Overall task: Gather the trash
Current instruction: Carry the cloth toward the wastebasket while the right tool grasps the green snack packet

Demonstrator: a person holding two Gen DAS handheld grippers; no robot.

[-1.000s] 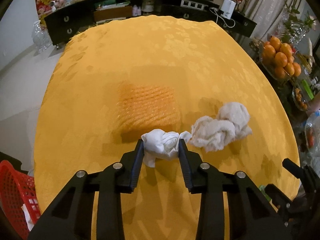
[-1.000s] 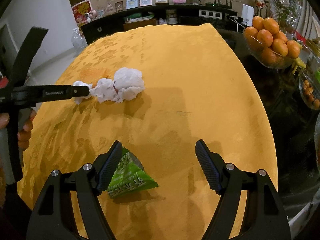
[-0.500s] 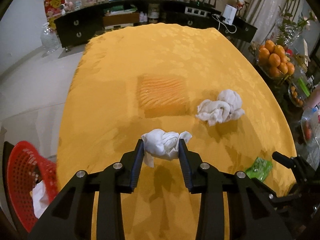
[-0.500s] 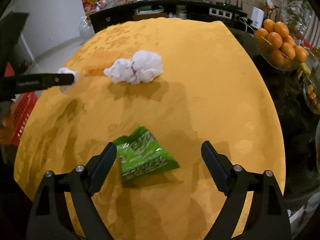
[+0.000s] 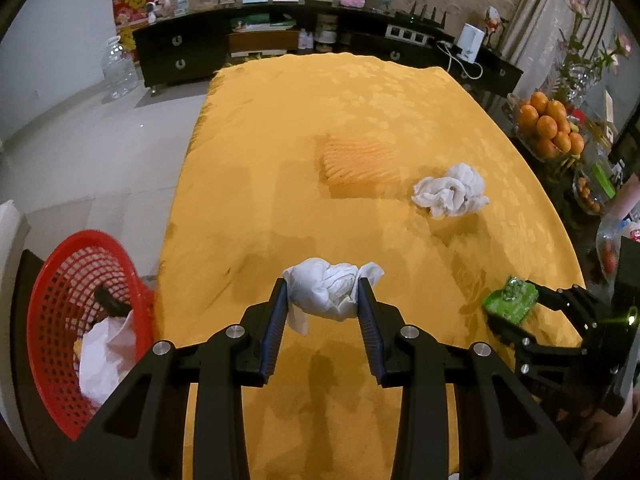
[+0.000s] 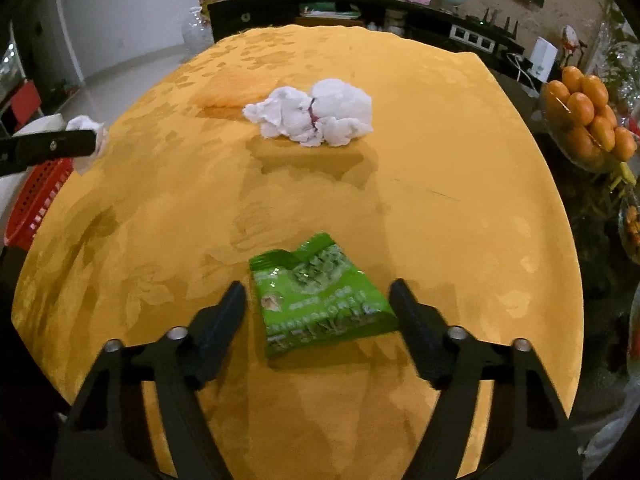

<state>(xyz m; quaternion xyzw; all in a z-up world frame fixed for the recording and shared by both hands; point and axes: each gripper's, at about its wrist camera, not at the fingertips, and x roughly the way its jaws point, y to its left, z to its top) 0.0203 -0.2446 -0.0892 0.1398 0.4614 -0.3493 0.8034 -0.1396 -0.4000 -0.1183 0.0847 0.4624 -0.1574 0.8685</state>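
A dark sideboard (image 5: 248, 52) stands on pale floor tiles (image 5: 100, 136).

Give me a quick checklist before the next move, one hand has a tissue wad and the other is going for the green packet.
1. Left gripper clamped on the crumpled tissue: ok, pads press both sides.
2. Red basket beside the table, open top showing: ok, white paper already inside.
3. Green snack packet between the right gripper fingers: ok, jaws closing.
4. Right pads gripping the packet: not ok, left finger stands clear of it.
5. Packet lying flat on the yellow tablecloth: ok.
6. Larger tissue clump collected: not ok, it lies on the cloth.
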